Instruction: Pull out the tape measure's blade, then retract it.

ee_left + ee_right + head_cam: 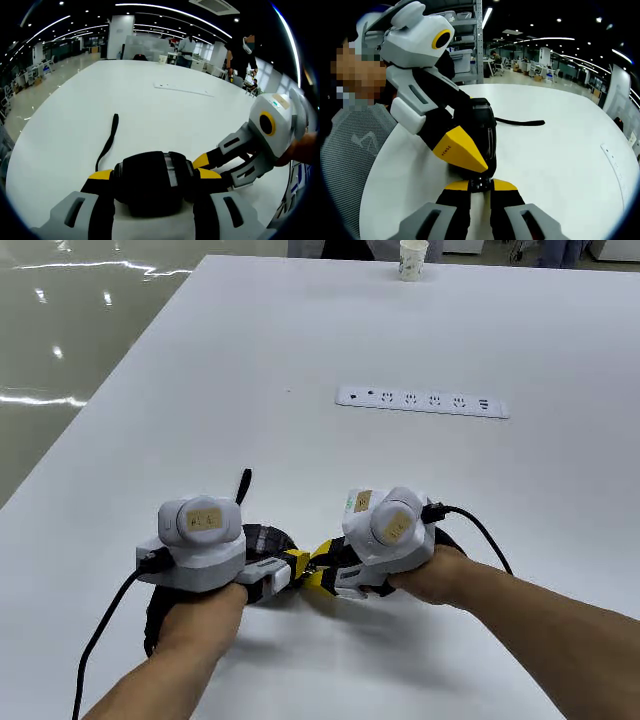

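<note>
- We see the left tool (152, 175) clamped around the body of the black tape measure (142, 189), which sits on the near part of the white desk (150, 105)
- The right tool (481, 185) reaches in from the right, its yellow tips pinched nearly together on a small dark part at the tape measure's edge; we cannot tell whether that is the blade's end
- The strap (107, 141) lies flat, running away from us
- A power strip (422, 401) lies farther off, and a paper cup (413, 258) stands at the far edge

Holding a black round tape measure (268, 540) in the left hand-held gripper (296, 566), right hand-held gripper (320, 562) tip-to-tip, on white tabletop (300, 360).
</note>
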